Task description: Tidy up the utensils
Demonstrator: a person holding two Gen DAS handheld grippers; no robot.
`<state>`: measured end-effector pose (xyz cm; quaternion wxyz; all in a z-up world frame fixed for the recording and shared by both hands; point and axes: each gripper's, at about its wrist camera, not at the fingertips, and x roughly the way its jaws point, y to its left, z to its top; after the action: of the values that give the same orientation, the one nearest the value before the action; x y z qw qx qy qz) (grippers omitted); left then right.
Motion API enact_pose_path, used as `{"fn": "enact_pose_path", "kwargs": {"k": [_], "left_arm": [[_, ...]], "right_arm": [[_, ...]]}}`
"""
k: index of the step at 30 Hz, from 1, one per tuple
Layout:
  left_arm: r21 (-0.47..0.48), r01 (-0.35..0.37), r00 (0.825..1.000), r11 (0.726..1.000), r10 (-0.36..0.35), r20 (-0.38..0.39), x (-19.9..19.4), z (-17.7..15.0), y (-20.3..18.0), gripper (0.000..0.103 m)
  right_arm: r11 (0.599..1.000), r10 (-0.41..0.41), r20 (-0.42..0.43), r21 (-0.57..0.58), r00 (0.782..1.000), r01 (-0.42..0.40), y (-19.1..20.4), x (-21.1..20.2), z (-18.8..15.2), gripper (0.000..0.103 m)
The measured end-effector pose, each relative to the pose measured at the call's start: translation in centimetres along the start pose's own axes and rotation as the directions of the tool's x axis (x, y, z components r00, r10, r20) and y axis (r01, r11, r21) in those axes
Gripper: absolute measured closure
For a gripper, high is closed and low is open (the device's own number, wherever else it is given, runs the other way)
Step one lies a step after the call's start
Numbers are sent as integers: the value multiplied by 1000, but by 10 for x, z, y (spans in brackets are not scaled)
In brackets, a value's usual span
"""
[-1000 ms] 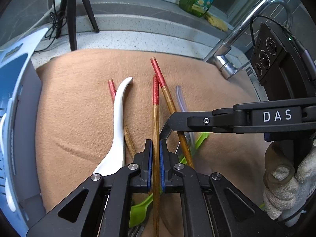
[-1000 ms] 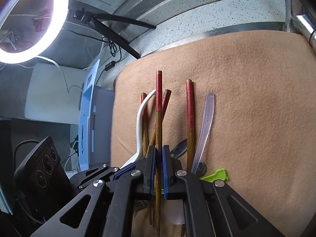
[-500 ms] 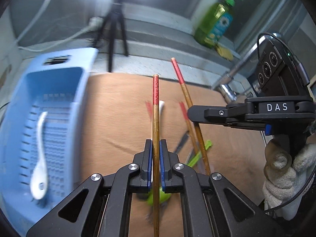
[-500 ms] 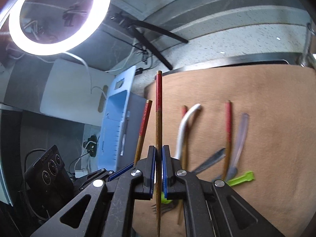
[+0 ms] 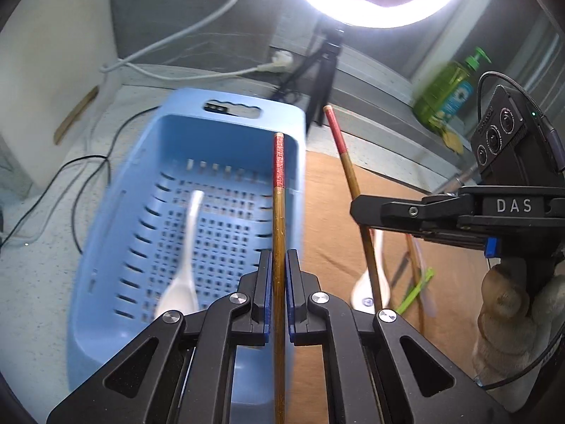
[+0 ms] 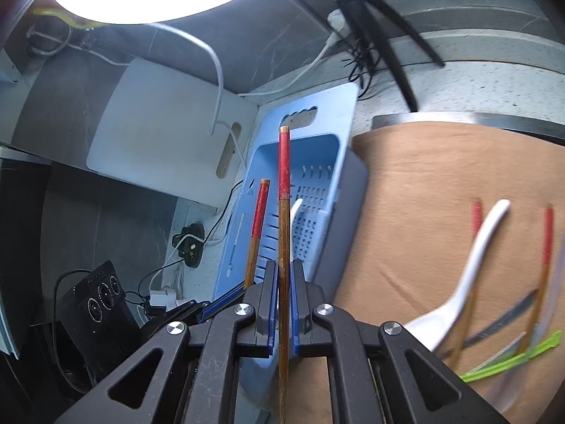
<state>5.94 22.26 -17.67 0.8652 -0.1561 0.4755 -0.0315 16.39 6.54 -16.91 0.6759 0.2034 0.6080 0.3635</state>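
Now both tools are clenched, each on one bamboo chopstick with a red-painted end. Nearest in the left wrist view, our left gripper (image 5: 279, 296) pinches the left-held chopstick (image 5: 279, 219) mid-shaft, red end pointing away from us over the basket. Our right gripper (image 6: 281, 300) grips the right-held chopstick (image 6: 283, 233) the same way; in the left view that stick (image 5: 349, 176) slants up from the other tool.

Just past the left fingers sits the pale blue slotted plastic basket (image 5: 116, 190), with a white ceramic soup spoon (image 5: 183, 261) already lying inside on its perforated floor. Right of the basket is the tan felt mat (image 6: 423, 183), holding a second white spoon (image 6: 469, 265), two more red-ended chopsticks (image 6: 546, 233), a bright green plastic utensil (image 6: 508, 357) and a dark metal piece we cannot identify through blur. Farther back, a ring lamp (image 5: 370, 3) on a tripod and a green soap bottle (image 5: 448, 95).

Change: a second ago both chopsticks were pinched low over the mat among the pile; half a second ago they were lifted; now both have swung left, and the basket fills the left view. We judge transport nearly done, release into the basket next. Several utensils remain on the mat.
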Motion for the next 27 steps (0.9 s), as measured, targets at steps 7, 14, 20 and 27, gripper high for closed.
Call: {"fn": "enact_pose_path", "kwargs": {"k": [7, 14, 20, 27], "left_arm": [[-9, -18, 1000, 1000, 18, -3, -1, 10, 28, 98], [-2, -21, 1000, 1000, 21, -5, -2, 17, 40, 93], [13, -22, 1000, 1000, 22, 6, -7, 20, 45, 90], [15, -23, 999, 1000, 22, 25, -15, 17, 38, 90]], "right_arm": [[1000, -15, -13, 1, 1000, 15, 15, 32, 3, 97], [999, -51, -6, 8, 999, 51, 23, 46, 9, 94], [996, -85, 19, -4, 996, 85, 25, 43, 9, 92], [992, -116, 50, -38, 992, 118, 24, 23, 4, 83]]}}
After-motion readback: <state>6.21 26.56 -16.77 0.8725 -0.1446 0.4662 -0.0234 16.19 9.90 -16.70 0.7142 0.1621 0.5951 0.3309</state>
